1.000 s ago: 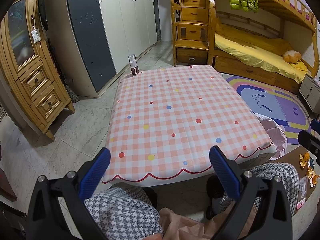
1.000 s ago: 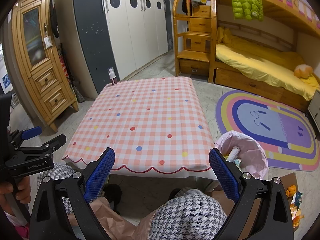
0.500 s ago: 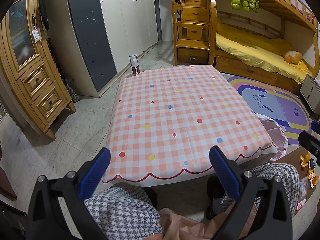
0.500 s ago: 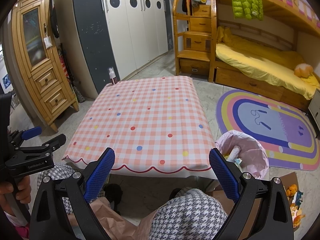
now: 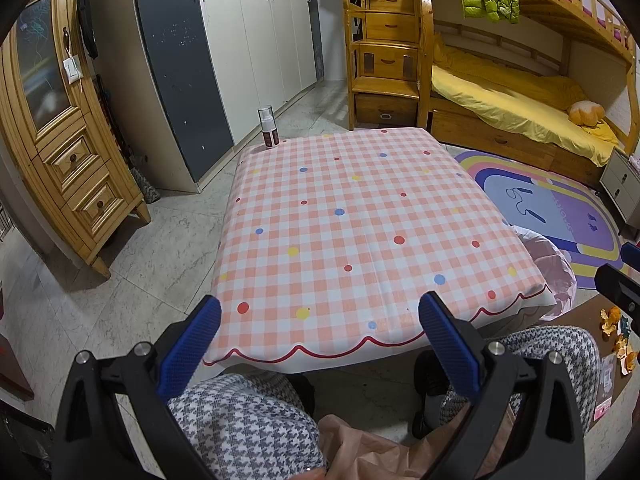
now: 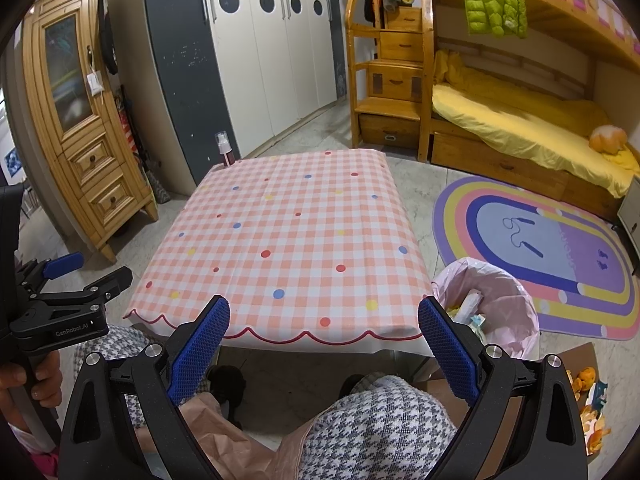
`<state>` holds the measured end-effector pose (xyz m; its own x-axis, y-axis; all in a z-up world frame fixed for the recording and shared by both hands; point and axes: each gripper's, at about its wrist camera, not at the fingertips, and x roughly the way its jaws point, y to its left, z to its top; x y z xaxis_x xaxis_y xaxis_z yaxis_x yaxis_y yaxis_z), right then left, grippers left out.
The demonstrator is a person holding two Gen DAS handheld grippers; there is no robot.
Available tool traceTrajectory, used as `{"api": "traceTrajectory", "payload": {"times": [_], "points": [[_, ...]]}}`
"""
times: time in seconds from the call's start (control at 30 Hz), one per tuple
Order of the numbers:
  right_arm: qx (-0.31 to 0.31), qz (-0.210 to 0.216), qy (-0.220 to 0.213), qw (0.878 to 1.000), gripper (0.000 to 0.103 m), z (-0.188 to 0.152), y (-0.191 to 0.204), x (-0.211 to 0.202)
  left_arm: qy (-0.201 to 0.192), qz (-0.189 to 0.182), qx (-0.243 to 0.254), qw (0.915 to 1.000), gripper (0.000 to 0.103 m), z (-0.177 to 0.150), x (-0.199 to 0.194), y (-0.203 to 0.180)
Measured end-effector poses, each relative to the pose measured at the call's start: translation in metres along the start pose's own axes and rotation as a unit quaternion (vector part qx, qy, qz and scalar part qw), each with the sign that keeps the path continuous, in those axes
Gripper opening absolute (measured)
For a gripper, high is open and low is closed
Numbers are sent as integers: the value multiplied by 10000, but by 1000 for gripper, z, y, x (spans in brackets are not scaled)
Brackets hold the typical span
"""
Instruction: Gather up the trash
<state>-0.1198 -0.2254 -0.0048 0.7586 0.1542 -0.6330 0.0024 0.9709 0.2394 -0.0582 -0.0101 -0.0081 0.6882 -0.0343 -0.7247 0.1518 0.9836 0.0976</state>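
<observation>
The left gripper (image 6: 76, 276) has "GenRobot.AI" written on its side. Its blue fingers are wide apart and hold nothing. The right gripper (image 6: 324, 340) is wide apart too, with nothing in it. The trash bin (image 6: 516, 292) with a pink bag sits on the floor, just beside the table's (image 6: 288, 240) near right corner, with trash (image 6: 470, 306) inside.

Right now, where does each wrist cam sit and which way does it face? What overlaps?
Left wrist: on the open left gripper, held low over the lap, facing forward across the checked table; houndstooth knees show below, the right gripper's tip at the right edge.
Right wrist: on the open right gripper, same heading, set further right; the left gripper and the hand holding it show at left.
Shared: table, spray bottle at its far left corner, pink-lined trash bin, bunk bed.
</observation>
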Motion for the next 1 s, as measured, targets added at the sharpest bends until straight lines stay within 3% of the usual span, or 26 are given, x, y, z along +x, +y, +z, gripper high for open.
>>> {"api": "traceTrajectory", "payload": {"times": [1.0], "points": [[8,11,7,10000,94,0,-1,1,2,28,-8,10000,96,-2,0,-1]]}}
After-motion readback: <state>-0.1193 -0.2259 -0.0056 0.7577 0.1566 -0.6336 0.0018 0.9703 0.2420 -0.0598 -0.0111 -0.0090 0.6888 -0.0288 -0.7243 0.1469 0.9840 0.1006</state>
